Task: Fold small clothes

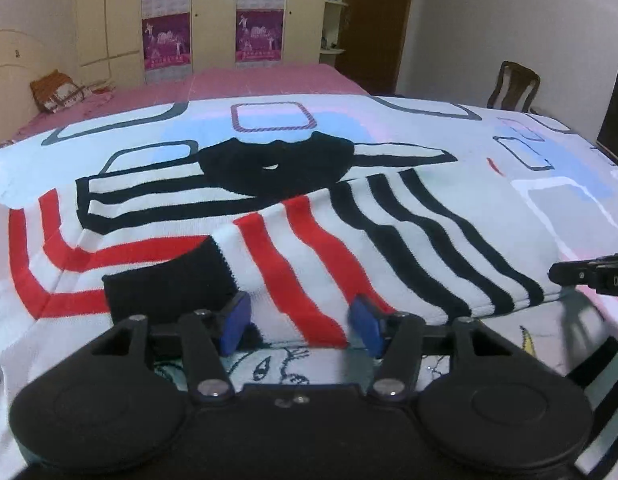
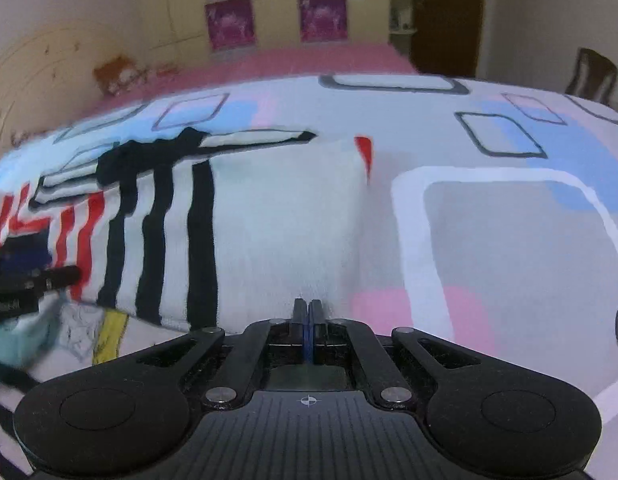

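Striped sweater [image 1: 269, 216] spread flat on patterned bedsheet [image 1: 549, 200], sleeve folded across body, black cuff [image 1: 169, 280] nearest camera. Left gripper [image 1: 301, 326] spread wide, blue pads [image 1: 237, 322] straddling folded sleeve's near edge. Right gripper [image 2: 307, 320] pressed fully closed, nothing visible between pads, just at sweater's white near hem [image 2: 285, 240]. Wardrobe [image 1: 213, 16] and wooden chair [image 1: 513, 84] beyond pink bed.
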`<state>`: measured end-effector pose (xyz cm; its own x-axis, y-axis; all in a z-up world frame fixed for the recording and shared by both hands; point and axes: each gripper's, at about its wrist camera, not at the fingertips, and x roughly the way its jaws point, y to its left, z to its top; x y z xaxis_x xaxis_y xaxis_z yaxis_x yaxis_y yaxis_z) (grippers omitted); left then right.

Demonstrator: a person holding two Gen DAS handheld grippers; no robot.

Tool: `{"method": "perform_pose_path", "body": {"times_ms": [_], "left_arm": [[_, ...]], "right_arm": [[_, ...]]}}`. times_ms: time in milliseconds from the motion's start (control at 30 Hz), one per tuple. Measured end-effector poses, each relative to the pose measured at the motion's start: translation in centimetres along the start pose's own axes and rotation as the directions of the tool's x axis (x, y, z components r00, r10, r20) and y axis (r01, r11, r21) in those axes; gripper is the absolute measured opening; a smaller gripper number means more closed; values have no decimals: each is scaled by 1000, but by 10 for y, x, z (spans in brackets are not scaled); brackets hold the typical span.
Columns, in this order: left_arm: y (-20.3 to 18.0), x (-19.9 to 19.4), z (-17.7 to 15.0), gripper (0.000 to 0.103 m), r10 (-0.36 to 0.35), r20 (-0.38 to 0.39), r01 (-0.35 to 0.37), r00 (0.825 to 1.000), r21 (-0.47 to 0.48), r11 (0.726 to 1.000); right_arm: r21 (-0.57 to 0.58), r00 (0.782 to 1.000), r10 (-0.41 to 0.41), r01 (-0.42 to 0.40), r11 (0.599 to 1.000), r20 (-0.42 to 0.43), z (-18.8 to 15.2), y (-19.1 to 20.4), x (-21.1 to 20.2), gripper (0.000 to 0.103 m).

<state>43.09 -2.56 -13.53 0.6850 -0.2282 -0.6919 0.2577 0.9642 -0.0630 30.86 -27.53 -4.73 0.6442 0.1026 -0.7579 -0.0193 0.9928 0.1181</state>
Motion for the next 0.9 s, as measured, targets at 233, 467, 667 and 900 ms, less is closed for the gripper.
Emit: {"method": "perform_pose_path", "body": {"times_ms": [233,467,667,900], "left_arm": [[45,-43,-10,90,74,65,-66,995,-126,990],[167,-112,-54,62,263,68,-220,962,-374,901],[305,-170,-116,52,403,66,-201,913,-787,583],[385,-183,-148,48,437,136,-49,889,-921,387]], "right_arm": [[75,997,-23,18,997,71,10,2,-20,30],[64,989,38,-48,997,143,5,30,-34,55],[75,993,78,-85,994,83,14,68,-12,55],[91,994,79,-85,992,74,29,98,-6,55]]}}
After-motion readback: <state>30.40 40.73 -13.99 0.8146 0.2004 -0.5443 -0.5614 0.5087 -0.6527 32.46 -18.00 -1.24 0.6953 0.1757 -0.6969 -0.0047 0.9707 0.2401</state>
